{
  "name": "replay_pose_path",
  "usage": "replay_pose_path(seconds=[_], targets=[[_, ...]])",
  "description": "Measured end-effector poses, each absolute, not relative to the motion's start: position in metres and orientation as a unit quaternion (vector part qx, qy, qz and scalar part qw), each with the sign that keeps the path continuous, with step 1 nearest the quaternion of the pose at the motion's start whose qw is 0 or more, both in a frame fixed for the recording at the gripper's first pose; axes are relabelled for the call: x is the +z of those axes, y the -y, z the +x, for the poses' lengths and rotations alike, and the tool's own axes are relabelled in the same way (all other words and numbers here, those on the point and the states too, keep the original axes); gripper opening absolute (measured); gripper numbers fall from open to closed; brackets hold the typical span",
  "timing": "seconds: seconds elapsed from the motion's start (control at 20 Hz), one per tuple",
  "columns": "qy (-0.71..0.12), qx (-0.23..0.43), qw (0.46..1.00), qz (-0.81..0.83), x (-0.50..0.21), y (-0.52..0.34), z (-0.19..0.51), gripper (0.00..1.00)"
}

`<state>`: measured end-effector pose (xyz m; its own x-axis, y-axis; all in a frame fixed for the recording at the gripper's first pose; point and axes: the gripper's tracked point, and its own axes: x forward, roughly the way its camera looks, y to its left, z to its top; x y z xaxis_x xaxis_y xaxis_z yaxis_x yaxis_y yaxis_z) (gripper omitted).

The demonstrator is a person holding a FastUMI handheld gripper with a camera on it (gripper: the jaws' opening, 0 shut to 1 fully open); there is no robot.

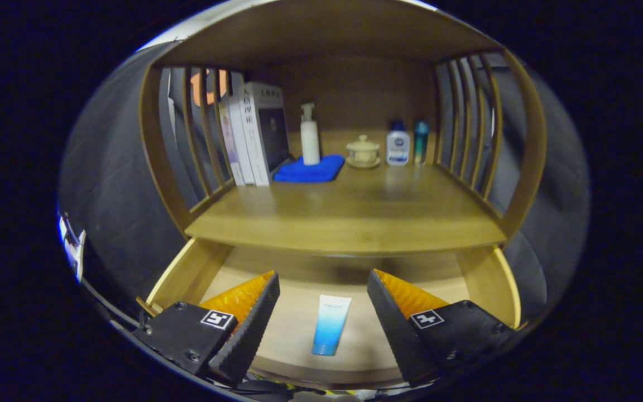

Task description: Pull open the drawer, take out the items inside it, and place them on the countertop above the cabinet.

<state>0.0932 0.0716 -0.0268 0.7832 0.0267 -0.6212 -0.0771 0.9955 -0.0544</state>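
Drawer [187, 273]: pulled open.
Tube [330, 325]: lying flat inside the drawer.
Gripper [323, 282]: fingers spread wide, tube between them, not touched.

Claw [323, 290] with square coded tags

You face a wooden cabinet [349, 33] with slatted sides [198, 128], dim light, dark cloth wall [115, 167] behind it.
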Motion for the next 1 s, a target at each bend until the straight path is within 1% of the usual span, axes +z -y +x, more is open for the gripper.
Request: replay_pose_path(seconds=[0.3, 0.4, 0.5, 0.55, 0.8, 0.9, 0.95, 1.0], targets=[[-0.442, -0.003, 0.896, -0.043, -0.093, -0.058, 0.098, 1.0], [-0.477, -0.004, 0.878, -0.025, -0.104, -0.057, 0.094, 1.0], [-0.515, -0.027, 0.857, -0.01, -0.115, -0.053, 0.088, 1.0], [-0.532, -0.025, 0.846, -0.004, -0.119, -0.054, 0.085, 0.98], [-0.574, -0.027, 0.818, -0.001, -0.128, -0.055, 0.082, 0.96], [-0.589, -0.025, 0.808, -0.004, -0.135, -0.059, 0.079, 0.9], [-0.59, -0.026, 0.807, -0.005, -0.136, -0.059, 0.079, 0.82], [-0.589, -0.03, 0.808, -0.007, -0.137, -0.056, 0.082, 0.81]])
